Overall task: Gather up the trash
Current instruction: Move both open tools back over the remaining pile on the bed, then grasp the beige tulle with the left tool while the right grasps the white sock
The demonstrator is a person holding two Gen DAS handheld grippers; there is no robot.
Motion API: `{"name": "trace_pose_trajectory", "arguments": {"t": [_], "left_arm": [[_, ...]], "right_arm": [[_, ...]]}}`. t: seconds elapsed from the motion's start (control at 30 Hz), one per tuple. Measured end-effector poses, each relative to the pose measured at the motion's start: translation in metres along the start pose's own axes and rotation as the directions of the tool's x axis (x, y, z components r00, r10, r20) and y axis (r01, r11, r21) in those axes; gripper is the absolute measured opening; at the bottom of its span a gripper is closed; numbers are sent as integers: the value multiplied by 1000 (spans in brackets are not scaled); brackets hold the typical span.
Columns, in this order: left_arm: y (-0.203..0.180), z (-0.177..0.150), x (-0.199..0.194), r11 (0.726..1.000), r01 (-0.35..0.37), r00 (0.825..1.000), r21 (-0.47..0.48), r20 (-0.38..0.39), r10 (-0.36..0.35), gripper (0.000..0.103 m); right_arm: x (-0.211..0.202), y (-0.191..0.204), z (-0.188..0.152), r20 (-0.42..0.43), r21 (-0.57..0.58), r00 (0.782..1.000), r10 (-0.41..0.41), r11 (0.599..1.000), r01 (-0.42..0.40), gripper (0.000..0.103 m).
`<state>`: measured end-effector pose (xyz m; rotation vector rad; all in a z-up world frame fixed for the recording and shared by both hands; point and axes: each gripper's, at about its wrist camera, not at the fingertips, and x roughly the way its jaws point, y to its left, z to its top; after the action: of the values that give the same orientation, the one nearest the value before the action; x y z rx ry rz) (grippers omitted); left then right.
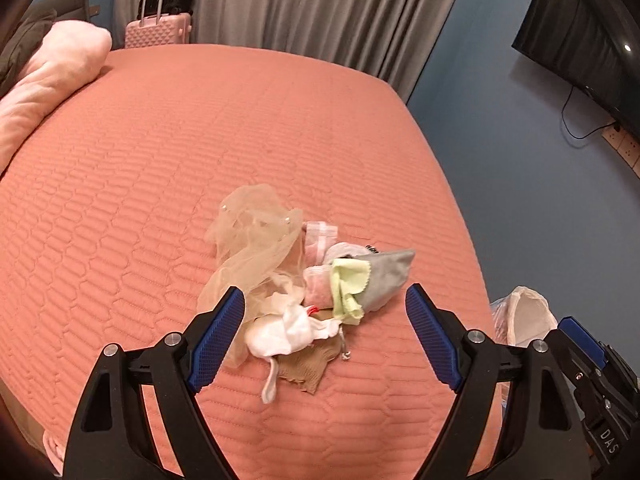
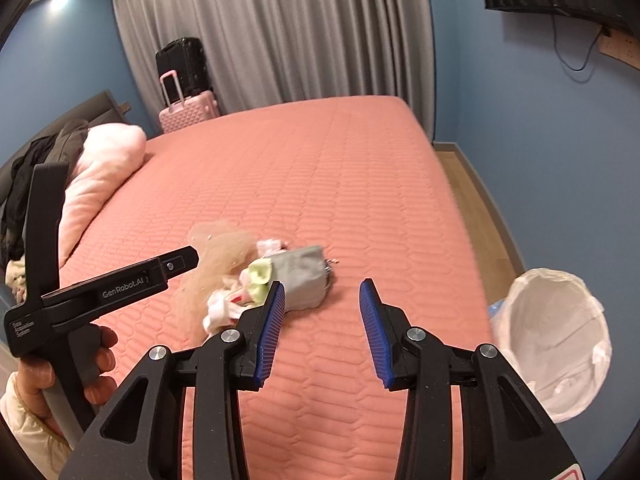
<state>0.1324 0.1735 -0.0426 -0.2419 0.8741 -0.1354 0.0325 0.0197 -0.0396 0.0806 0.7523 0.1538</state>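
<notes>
A mixed trash pile (image 1: 296, 288) of netting, cloths and wrappers is lying crumpled on the bed, just ahead of the left gripper's (image 1: 325, 304) fingertips.

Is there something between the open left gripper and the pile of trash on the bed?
Nothing visible. The left gripper, empty, hangs just before the mixed pile of cloth and wrappers on the salmon quilted bed.

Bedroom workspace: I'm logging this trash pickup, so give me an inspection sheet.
Surface: salmon quilted bed, flat.
Job's things: trash pile near the bed's near edge; lined bin beside the bed, right.
Clutter: pink duvet and dark clothes at the head.
Grippers: left gripper open over the pile; right gripper open, empty.
Cables: black TV cable on the wall.
Surroundings: grey curtains, suitcases, blue walls.
</notes>
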Motion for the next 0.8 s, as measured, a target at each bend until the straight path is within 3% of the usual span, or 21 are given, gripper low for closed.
{"name": "trace_pose_trajectory", "arguments": {"t": [0.23, 0.47, 0.73, 0.8], "left_arm": [[48, -12, 29, 996, -28, 997, -82, -78, 21, 79], [80, -17, 55, 988, -6, 990, -155, -141, -16, 77], [90, -20, 75, 985, 50, 981, -168, -179, -80, 52], [97, -21, 78, 984, 64, 978, -169, -188, -95, 37]], "right_arm": [[44, 36, -11, -81, -40, 996, 42, 998, -46, 39], [88, 56, -23, -162, -57, 983, 84, 994, -94, 39], [138, 83, -34, -237, -85, 966, 98, 989, -121, 39], [147, 88, -35, -249, -93, 963, 99, 988, -126, 39]]}}
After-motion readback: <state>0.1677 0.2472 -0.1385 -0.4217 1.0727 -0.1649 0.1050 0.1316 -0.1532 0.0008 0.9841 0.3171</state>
